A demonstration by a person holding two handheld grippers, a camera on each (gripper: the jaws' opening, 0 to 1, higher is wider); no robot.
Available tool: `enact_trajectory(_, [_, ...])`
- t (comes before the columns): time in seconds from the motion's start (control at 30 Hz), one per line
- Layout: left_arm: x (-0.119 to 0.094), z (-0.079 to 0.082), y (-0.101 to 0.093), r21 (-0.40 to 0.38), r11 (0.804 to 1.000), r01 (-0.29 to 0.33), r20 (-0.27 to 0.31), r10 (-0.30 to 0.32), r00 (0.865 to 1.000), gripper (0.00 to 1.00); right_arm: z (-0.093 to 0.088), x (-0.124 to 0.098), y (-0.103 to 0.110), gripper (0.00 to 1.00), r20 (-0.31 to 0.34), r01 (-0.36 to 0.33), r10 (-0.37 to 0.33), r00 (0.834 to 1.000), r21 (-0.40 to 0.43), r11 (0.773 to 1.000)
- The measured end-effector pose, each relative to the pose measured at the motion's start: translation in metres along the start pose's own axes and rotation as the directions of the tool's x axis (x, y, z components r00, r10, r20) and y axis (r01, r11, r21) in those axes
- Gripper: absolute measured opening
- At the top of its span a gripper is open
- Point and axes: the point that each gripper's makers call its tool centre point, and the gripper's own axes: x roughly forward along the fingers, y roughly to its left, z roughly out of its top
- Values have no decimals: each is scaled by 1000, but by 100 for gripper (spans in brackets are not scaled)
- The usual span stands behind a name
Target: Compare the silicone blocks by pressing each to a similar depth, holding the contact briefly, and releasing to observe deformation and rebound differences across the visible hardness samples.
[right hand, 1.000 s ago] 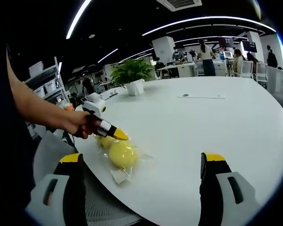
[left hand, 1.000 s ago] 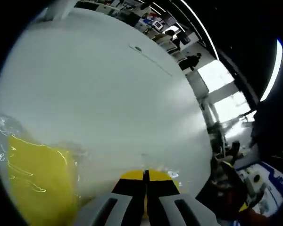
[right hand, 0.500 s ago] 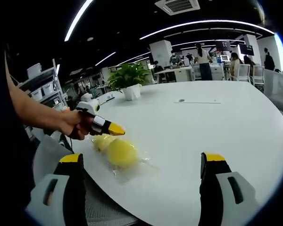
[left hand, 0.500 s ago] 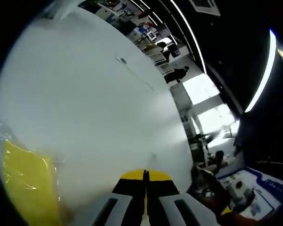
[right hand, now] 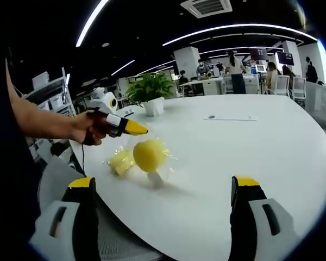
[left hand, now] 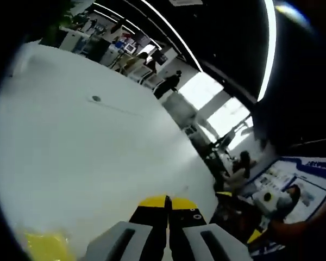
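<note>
A round yellow silicone block (right hand: pixel 148 155) in clear plastic wrap hangs just above the white table (right hand: pixel 250 141), with its shadow on the table under it. My left gripper (right hand: pixel 138 129), held in a hand, sits directly above the block with its yellow-tipped jaws shut, seemingly pinching the wrap. A second, paler yellow block (right hand: pixel 121 161) lies on the table beside it. In the left gripper view the left gripper (left hand: pixel 167 202) is shut, with a blurred yellow block (left hand: pixel 43 244) at the lower left. My right gripper (right hand: pixel 163 182) stands wide open near the table's edge, holding nothing.
A potted plant (right hand: pixel 151 89) stands at the back of the table, and a small dark disc (right hand: pixel 211 116) is set into the tabletop. A grey chair (right hand: pixel 60 176) sits below the near edge. People and desks are far behind.
The left gripper has risen, and the round wrapped block came up off the table with it. The left gripper view has swung upward, so the yellow block slid to its bottom edge.
</note>
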Motion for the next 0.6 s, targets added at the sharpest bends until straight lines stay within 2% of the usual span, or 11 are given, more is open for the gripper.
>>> enact_trajectory(0.07, [-2, 2, -4, 59, 998, 18, -12, -17, 1000, 0, 0, -1, -1, 96, -1, 2, -2, 1000, -4, 1000])
enact_trajectory(0.3, [-9, 15, -18, 102, 994, 25, 6, -26, 1000, 0, 3, -6, -7, 96, 2, 14, -14, 1000, -7, 1000])
enact_trajectory(0.43, [-14, 35, -29, 151, 988, 17, 59, -26, 998, 0, 9, -5, -7, 96, 9, 12, -12, 1000, -9, 1000])
enact_trajectory(0.6, [-22, 62, -57, 196, 979, 57, 103, -78, 992, 0, 22, 0, -7, 96, 30, -4, 5, 1000, -20, 1000])
